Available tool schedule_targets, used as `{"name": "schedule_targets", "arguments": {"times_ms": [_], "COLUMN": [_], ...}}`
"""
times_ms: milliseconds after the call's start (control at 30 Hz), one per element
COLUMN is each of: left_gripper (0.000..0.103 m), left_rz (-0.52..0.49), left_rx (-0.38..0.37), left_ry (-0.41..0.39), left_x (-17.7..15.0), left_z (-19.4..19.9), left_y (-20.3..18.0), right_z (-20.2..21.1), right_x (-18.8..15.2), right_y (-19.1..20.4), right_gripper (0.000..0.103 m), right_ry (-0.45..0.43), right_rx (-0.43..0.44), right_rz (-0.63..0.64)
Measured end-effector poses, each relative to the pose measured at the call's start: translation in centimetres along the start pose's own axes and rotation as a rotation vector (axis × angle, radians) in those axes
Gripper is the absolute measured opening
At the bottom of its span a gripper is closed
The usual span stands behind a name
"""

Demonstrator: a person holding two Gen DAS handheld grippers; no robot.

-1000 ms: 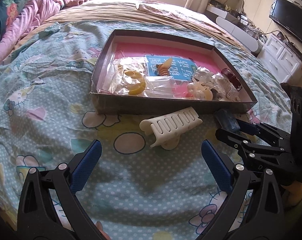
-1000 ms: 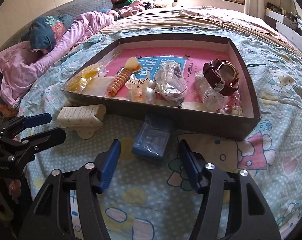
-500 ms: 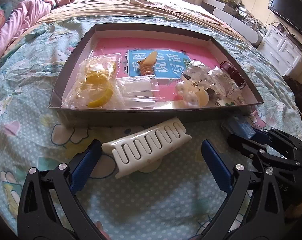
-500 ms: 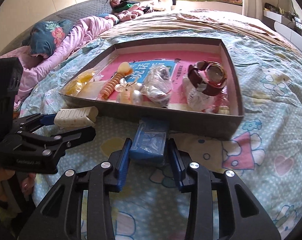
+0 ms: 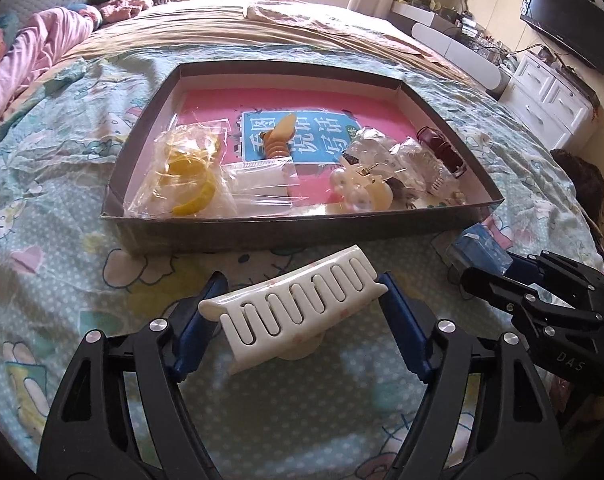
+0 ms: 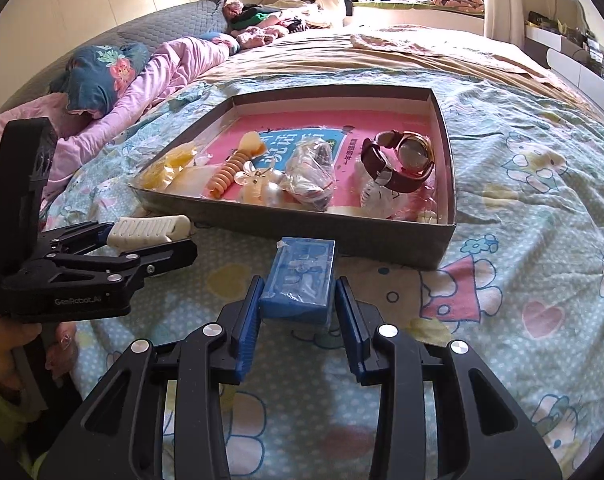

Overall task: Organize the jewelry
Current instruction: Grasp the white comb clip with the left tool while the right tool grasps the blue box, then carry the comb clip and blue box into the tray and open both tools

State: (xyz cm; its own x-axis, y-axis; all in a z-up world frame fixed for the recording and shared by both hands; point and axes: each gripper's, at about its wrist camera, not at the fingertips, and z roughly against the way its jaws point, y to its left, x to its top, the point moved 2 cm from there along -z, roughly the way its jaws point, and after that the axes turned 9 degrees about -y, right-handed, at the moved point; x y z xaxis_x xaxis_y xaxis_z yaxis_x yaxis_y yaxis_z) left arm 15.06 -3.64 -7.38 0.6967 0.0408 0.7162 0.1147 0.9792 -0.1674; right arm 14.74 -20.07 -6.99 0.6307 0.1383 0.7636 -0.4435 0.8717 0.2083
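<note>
A shallow dark tray [image 5: 313,232] [image 6: 313,232] lies on the bed and holds bagged jewelry, hair clips and a brown watch [image 6: 401,160]. My left gripper [image 5: 302,292] is shut on a white hair claw clip [image 5: 298,308], just in front of the tray's near wall; the clip also shows in the right wrist view [image 6: 148,230]. My right gripper [image 6: 298,300] is shut on a small blue box [image 6: 302,276], held in front of the tray's near wall. The box also shows in the left wrist view [image 5: 481,248].
A Hello Kitty sheet [image 6: 521,240] covers the bed. A pink blanket [image 6: 150,80] and pillows lie at the far left. A white dresser [image 5: 549,100] and a TV [image 5: 569,20] stand at the right. The two grippers sit close side by side.
My left gripper moved up to the white clip and closed on it. My right gripper closed on the blue box and lifted it slightly.
</note>
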Motion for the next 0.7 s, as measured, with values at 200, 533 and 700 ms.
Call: {"name": "schedule_targets", "arguments": {"times_ms": [200, 533, 700], "left_gripper": [0.069, 0.069, 0.069], "left_rz": [0.01, 0.001, 0.013], "left_rx": [-0.011, -0.008, 0.002], "left_ry": [-0.035, -0.08, -0.104], "left_x": [0.2, 0.8, 1.7], "left_z": [2.2, 4.5, 4.9], "left_y": [0.3, 0.6, 1.2], "right_z": [0.9, 1.7, 1.8], "right_x": [0.5, 2.0, 2.8], "right_y": [0.9, 2.6, 3.0], "right_gripper": [0.035, 0.034, 0.033], "right_ry": [-0.016, -0.048, -0.067], "right_rx": [0.015, 0.044, 0.048], "right_rz": [0.027, 0.079, 0.093]}}
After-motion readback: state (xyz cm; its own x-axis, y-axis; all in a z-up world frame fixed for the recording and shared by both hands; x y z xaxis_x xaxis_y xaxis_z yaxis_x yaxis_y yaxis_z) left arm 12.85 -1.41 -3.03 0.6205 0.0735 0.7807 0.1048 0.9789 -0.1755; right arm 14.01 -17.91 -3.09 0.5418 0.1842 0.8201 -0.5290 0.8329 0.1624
